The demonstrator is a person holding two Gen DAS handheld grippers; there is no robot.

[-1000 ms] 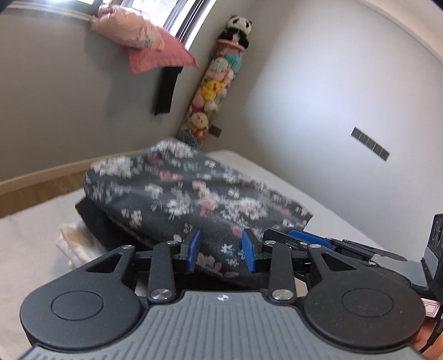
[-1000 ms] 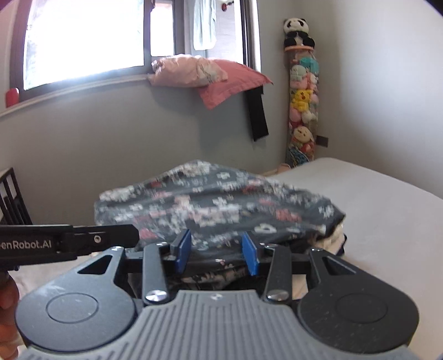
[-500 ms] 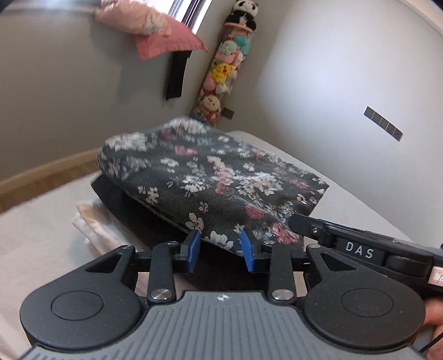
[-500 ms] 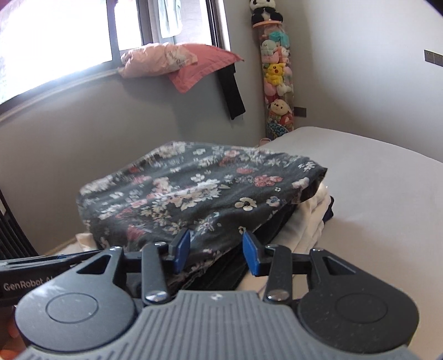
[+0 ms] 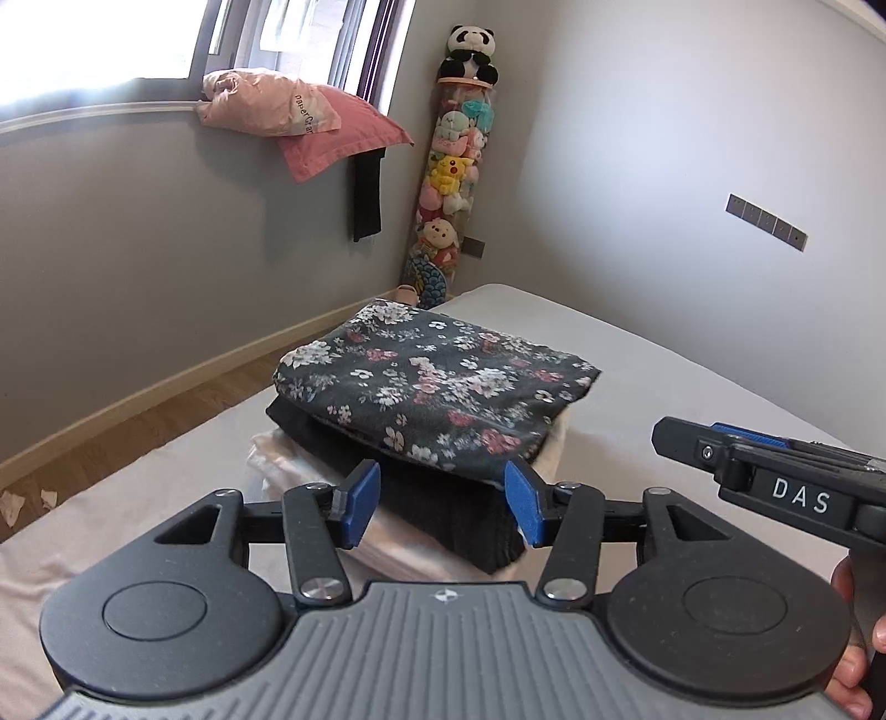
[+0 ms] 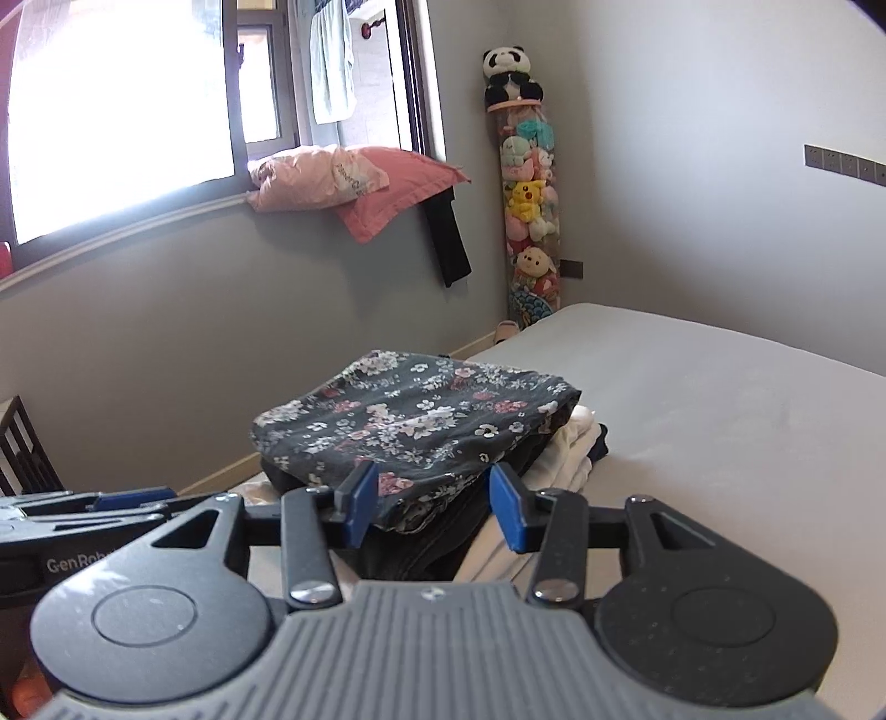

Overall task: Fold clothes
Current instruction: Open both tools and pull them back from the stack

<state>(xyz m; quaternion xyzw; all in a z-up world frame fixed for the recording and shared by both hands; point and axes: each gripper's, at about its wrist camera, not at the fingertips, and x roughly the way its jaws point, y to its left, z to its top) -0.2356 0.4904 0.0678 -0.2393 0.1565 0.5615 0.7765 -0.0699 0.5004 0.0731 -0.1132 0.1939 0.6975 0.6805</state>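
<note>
The floral garment (image 5: 437, 382) lies folded into a neat rectangle on top of a small stack of clothes, and that stack sits on the bed (image 5: 637, 354) near the edge that faces the window wall. Directly under the floral garment is a dark folded piece (image 5: 459, 515), and beneath that are pale, cream-coloured folded pieces (image 6: 570, 448) that stick out a little at the side of the stack.

Judging by how things lie, this fold is done: the garment is squared up, set on the pile and touched by neither tool. No unfolded clothing shows on the bed around the stack, so whether more remains to fold cannot be told from here.

The left gripper (image 5: 440, 501) hangs just short of the stack's near side, its jaws about half open and just having been opening, with nothing pressed between the blue pads. The right gripper (image 6: 434, 501) is beside it, also short of the stack, jaws likewise half open and just having widened, holding nothing.

No basket or bin for clothes is in view. Beyond the stack, in the corner, a tall clear tube (image 5: 451, 183) is filled with plush toys and has a toy panda (image 5: 468, 52) on top. On the windowsill rest pink pillows (image 5: 299, 119).
</note>
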